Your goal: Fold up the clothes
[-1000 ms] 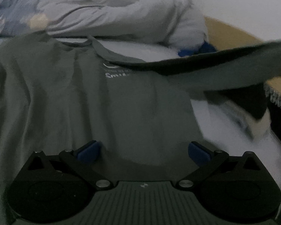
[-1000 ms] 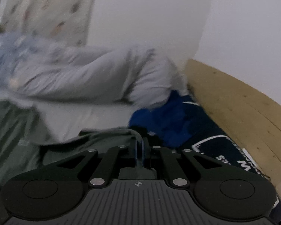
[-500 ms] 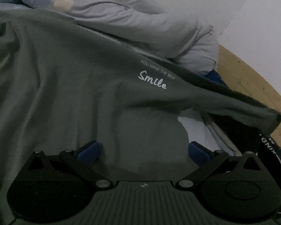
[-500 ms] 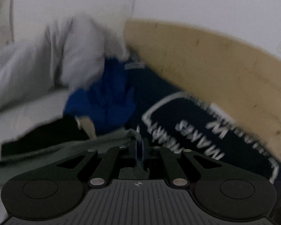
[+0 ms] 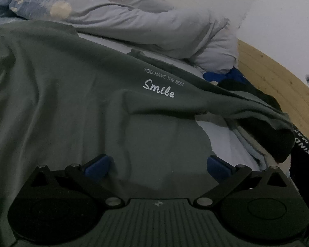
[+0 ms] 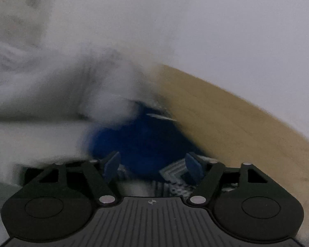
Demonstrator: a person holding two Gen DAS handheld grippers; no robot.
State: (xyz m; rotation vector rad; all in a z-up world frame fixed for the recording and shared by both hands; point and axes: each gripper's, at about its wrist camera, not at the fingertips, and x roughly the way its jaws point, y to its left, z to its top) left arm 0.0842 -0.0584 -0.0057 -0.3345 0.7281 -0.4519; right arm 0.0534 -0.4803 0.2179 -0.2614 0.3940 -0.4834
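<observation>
Your left gripper (image 5: 157,164) points down at a shallow slant over the grey-green T-shirt (image 5: 72,103), its jaws standing wide apart with nothing pinched; the shirt's cloth lies flat beneath and between the blue pads (image 5: 96,165). The shirt spreads ahead of these jaws and off to their left on the bed (image 5: 220,142), its white "Smile" print (image 5: 158,88) ahead and slightly right. One sleeve (image 5: 247,107) stretches away to the right of the jaws, draped over a dark garment (image 5: 278,142) at the bed's edge. Beyond the shirt, a pale duvet (image 5: 144,24) is heaped ahead.

Your right gripper (image 6: 152,166) tips only slightly downward, and its jaws have just been opening; they now stand apart with no shirt cloth between them. The view is smeared by motion. Ahead of these jaws sits a blue fabric (image 6: 140,140), with a wooden board (image 6: 226,119) ahead to the right and the duvet's pale bulk to the left.
</observation>
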